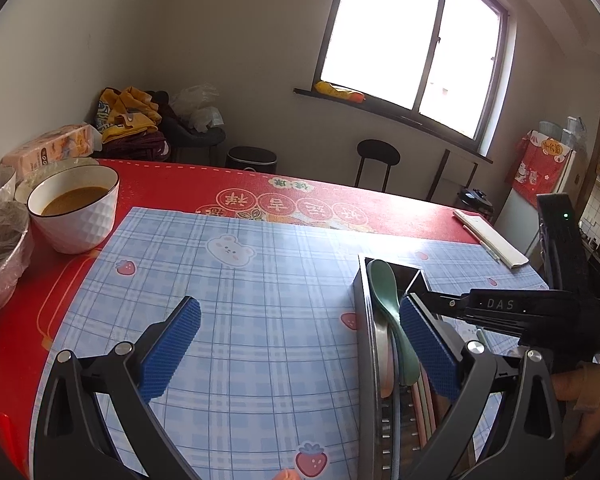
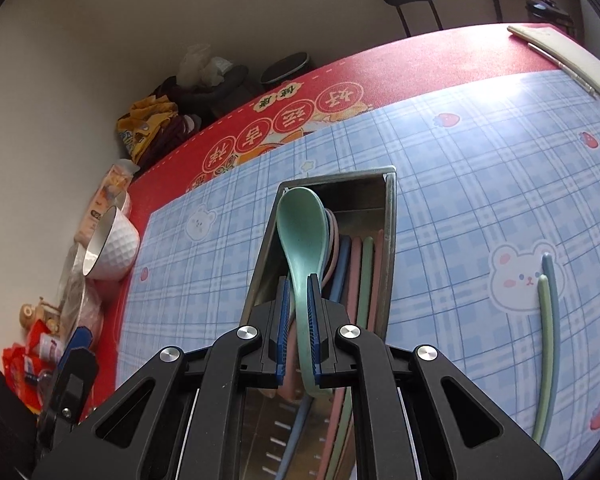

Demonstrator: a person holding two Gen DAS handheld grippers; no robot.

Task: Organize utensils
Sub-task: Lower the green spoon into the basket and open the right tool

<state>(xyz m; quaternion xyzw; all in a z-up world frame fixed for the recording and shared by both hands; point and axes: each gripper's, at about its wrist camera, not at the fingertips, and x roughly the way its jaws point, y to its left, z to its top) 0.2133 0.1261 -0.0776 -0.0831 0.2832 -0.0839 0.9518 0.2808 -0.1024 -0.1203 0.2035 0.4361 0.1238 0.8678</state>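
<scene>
Two grippers at work: our right gripper (image 2: 299, 312) pinches the mint-green plastic spoon (image 2: 303, 236) by its handle.

We hold the spoon over the long metal utensil tray (image 2: 389, 216), its bowl above the pastel spoons and chopsticks (image 2: 356, 268) inside. Our left gripper (image 1: 300, 344) hovers, fingers spread and holding nothing. Two loose chopsticks (image 2: 548, 320) lie on the blue plaid mat (image 2: 460, 184) covering the counter (image 2: 420, 60).

Near the left edge of my red printed tablecloth (image 1: 172, 184) a white faceted bowl with a dark rim (image 1: 76, 212) holds brown liquid. Behind it, at the far left corner, lies a pink tissue pack (image 1: 48, 148). A blue plaid mat with bears and strawberries (image 1: 228, 280) covers the middle. Beyond the far edge stands a black round stool (image 1: 378, 160) under the bright window (image 1: 412, 40).
</scene>
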